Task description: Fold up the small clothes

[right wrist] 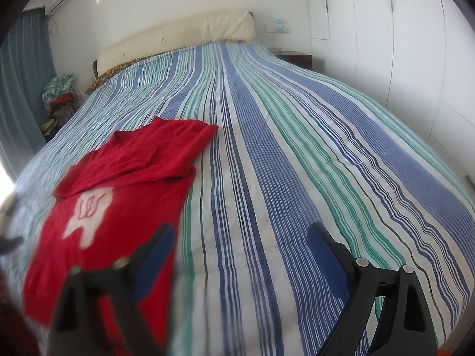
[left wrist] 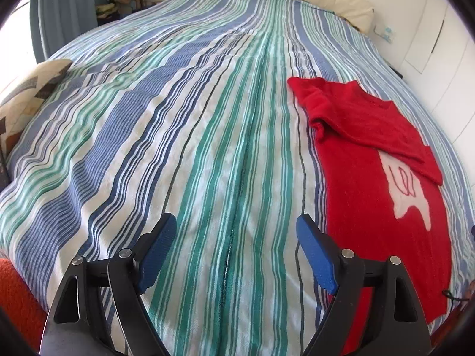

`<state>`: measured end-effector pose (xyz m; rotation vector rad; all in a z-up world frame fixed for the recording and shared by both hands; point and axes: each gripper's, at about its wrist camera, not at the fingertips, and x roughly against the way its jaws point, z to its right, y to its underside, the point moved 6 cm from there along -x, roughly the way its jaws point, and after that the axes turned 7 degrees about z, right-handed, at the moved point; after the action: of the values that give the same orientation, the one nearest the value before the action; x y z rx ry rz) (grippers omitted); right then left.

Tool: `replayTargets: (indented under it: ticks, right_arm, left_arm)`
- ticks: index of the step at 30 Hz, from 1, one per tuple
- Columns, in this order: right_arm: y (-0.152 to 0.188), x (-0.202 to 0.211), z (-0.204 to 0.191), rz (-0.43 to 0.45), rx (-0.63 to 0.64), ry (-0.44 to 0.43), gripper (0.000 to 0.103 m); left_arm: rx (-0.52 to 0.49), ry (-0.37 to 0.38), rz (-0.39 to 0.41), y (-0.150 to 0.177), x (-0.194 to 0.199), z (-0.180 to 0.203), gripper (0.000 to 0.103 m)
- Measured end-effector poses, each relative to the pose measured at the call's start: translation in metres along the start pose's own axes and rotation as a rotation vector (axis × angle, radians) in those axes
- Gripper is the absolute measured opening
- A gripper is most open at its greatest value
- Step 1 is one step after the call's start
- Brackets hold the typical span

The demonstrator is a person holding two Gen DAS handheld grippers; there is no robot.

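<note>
A red sweater (left wrist: 383,207) with a white motif lies flat on the striped bedspread (left wrist: 178,148), its sleeves folded across the chest. From the left wrist view it sits right of the left gripper (left wrist: 237,243), whose jaws gape wide and hold nothing. The right gripper (right wrist: 240,252) is likewise spread wide and empty, the sweater (right wrist: 118,207) to its left. A patterned cushion (left wrist: 26,95) rests at the left edge; a cream headboard (right wrist: 178,38) and a clothes pile (right wrist: 61,95) lie far off.

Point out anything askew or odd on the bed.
Only the red sweater: its sleeves are folded unevenly across the chest, partly covering the white motif. The striped bedspread lies smooth. Nothing looks spilled or damaged.
</note>
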<state>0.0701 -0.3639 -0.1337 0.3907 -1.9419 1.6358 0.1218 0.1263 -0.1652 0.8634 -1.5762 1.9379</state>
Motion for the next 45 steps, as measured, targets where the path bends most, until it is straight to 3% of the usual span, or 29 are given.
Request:
replayTargets:
  ticks: [18,45]
  right_arm:
    - [0.006,-0.006,0.023,-0.022,-0.067,0.040,0.090]
    - [0.007,-0.007,0.019,-0.022,-0.040,0.042,0.090]
  left_arm:
    - [0.000,-0.068,-0.015,0.010,-0.014,-0.012,0.085]
    - [0.029,-0.074,-0.003,0.005,-0.012,-0.020,0.084]
